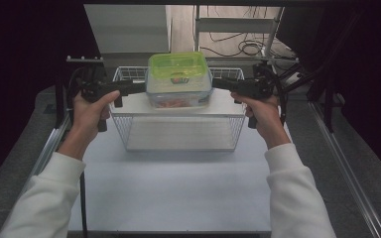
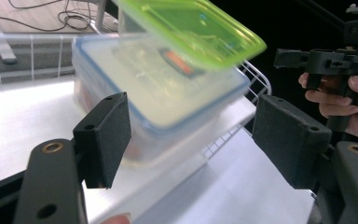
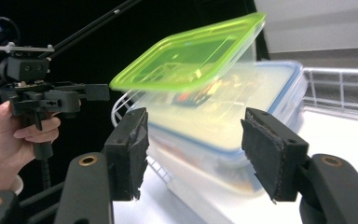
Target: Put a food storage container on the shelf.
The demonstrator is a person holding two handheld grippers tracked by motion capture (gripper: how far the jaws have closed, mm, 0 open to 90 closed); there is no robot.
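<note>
Container [image 1: 178,89], clear plastic with a blue-trimmed lid, sits on the white shelf [image 1: 129,105] laid across the top of the wire basket [image 1: 178,131], and a smaller box with a green lid [image 1: 177,66] rests tilted on top of it. Left gripper [image 1: 140,88] comes in level from the container's left end; in the left gripper view its two black pads [image 2: 103,136] are spread wide and bare, with the container's near end just ahead of them and partly between them, no contact visible. The container's long axis runs across the table, from one gripper to the other, so each end faces one set of fingers squarely. Right gripper [image 1: 217,84] mirrors this at the right end; in the right gripper view its pads [image 3: 130,151] are likewise spread apart and grip nothing, the container's corner lying just ahead in the gap. Both hands appear about equally near; neither has the advantage. Judgement: a lift from both ends seems to be in preparation, and it depends on both pairs of fingers closing over the end walls below the lid rim. Risk noted: the tilted green-lidded box is loose and could slide off if the container tips.
</note>
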